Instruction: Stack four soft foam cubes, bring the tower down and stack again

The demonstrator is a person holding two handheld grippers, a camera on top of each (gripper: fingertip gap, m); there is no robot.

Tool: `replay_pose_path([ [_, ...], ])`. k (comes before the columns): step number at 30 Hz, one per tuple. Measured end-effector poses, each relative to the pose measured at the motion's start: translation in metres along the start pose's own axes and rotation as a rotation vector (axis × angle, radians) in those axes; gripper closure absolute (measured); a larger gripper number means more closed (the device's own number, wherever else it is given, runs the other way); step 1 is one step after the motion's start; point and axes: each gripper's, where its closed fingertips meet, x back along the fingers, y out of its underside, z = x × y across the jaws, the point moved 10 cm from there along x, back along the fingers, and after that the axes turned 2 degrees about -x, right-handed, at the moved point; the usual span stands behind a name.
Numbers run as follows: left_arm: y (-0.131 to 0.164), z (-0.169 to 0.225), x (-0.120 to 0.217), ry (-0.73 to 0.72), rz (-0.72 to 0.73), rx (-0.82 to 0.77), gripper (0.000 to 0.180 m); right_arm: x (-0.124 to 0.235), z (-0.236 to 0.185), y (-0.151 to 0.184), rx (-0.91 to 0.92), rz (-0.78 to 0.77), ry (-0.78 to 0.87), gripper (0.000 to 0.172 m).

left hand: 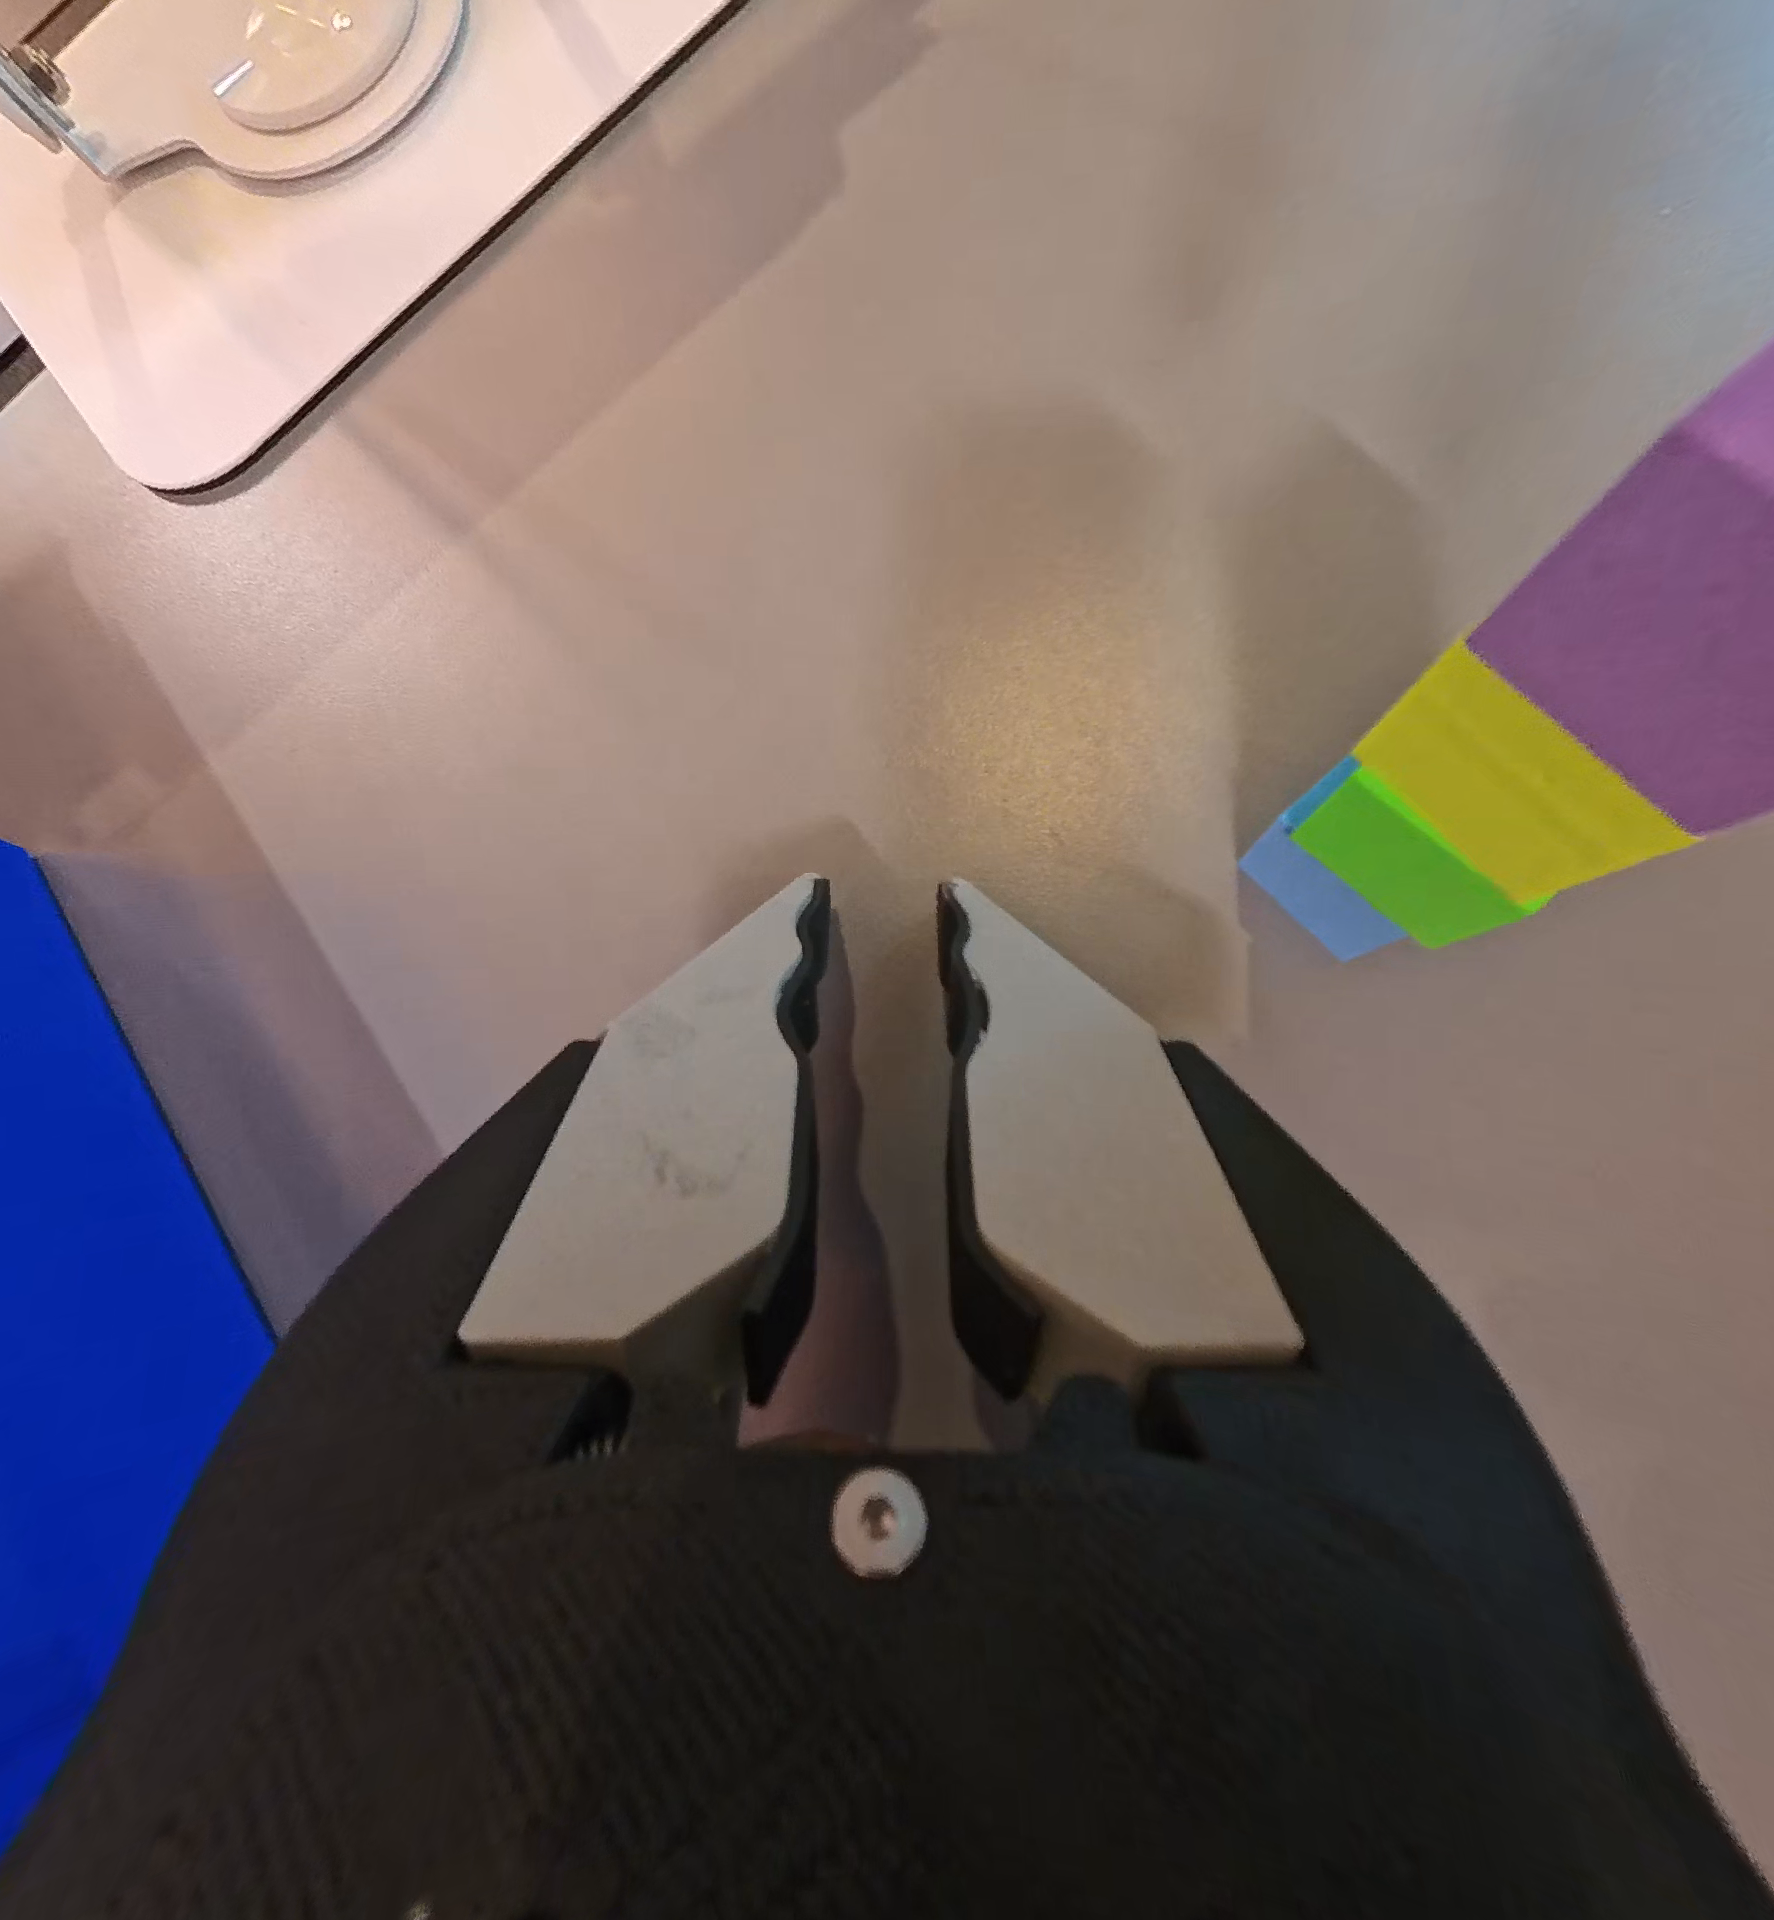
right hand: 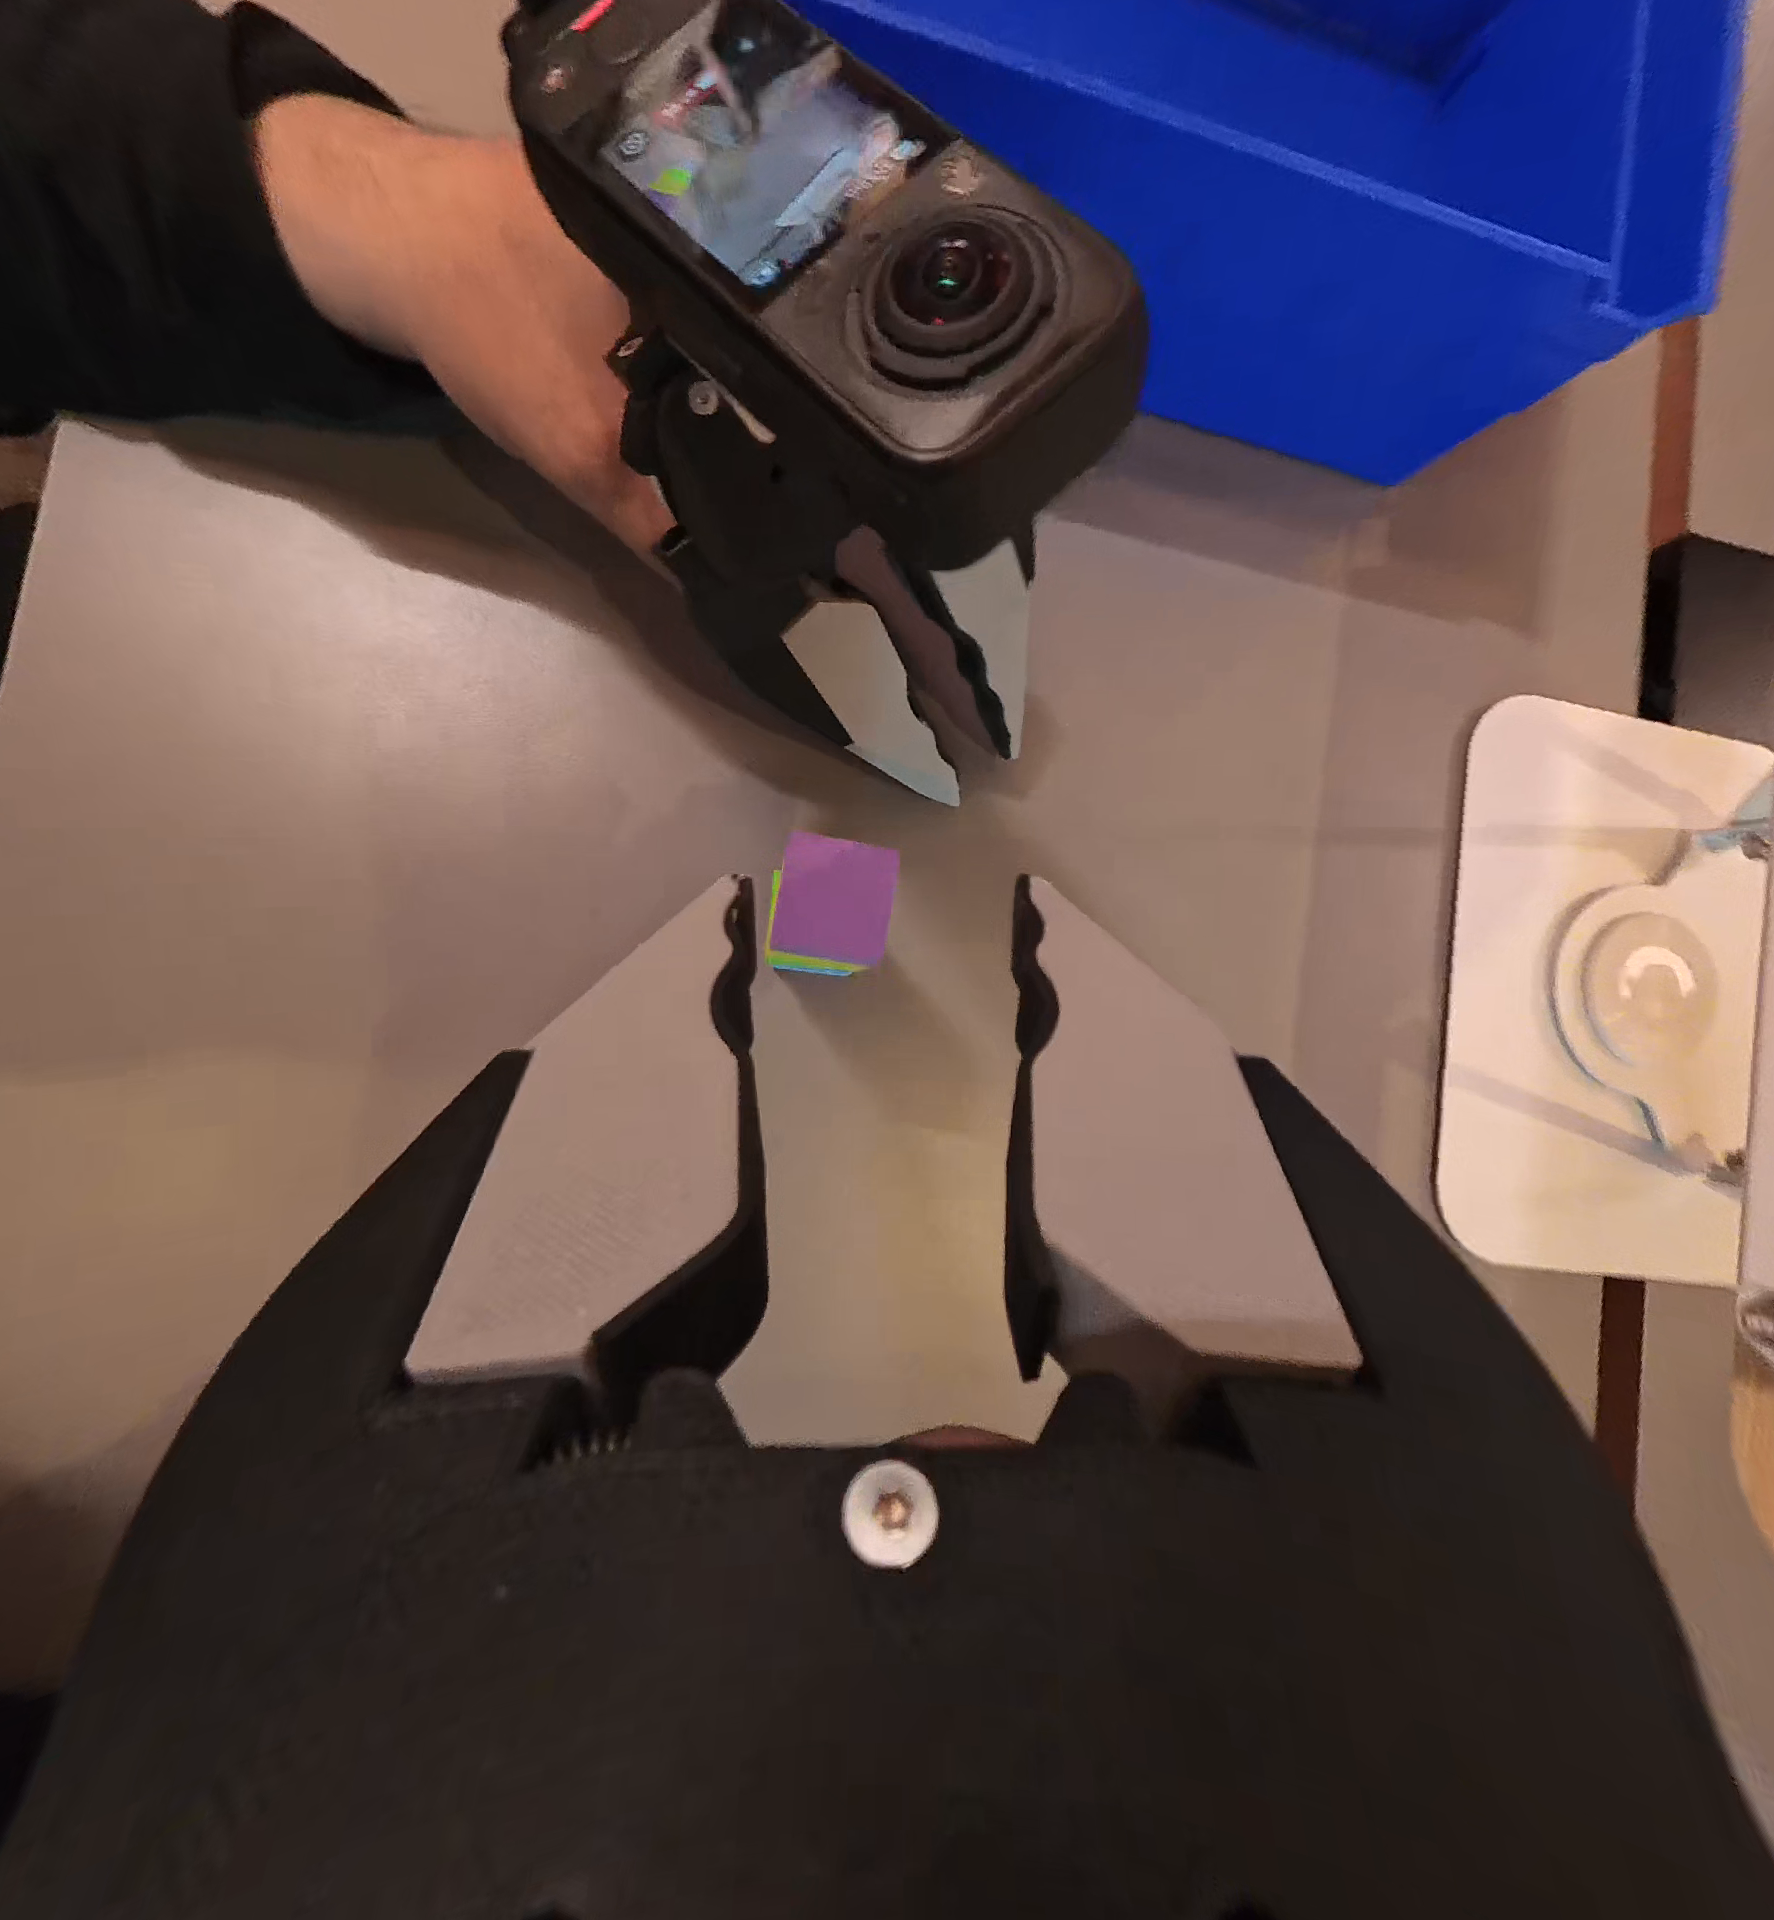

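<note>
The purple cube (left hand: 1683,613), yellow cube (left hand: 1506,790) and green cube (left hand: 1402,873) look matt and softly grained, like foam. The table (left hand: 654,675) is smooth and faintly sheened. The blue bin (right hand: 1330,239) is matt plastic. The left gripper (left hand: 883,894) has ribbed black plastic housing.

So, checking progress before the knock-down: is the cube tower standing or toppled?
Standing: purple cube tops yellow, green and blue in one column.

Tower of soft foam cubes (right hand: 833,902), purple top, seen from above on grey tabletop (right hand: 343,831); right gripper (right hand: 881,883) jaws spread w/ nothing between, above it; left gripper (right hand: 982,769) beyond, empty; blue plastic bin (right hand: 1382,260) far side.
</note>
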Motion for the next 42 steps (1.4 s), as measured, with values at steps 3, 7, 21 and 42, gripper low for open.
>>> replay_pose_path([
  [3,0.000,0.001,0.001,0.003,0.003,-0.002,0.161,0.009,-0.001,0.009,-0.067,0.050,0.046,0.128],
  [7,-0.002,0.001,0.002,0.006,0.015,-0.003,0.161,0.016,-0.007,0.028,-0.162,0.081,0.085,0.127],
  [21,-0.006,-0.003,0.026,0.006,0.114,-0.060,0.176,-0.038,-0.043,0.108,-0.442,0.149,0.286,0.162],
  [42,0.003,0.005,0.027,-0.010,0.064,-0.090,0.180,-0.080,-0.045,0.071,-0.411,0.294,0.368,0.167],
])
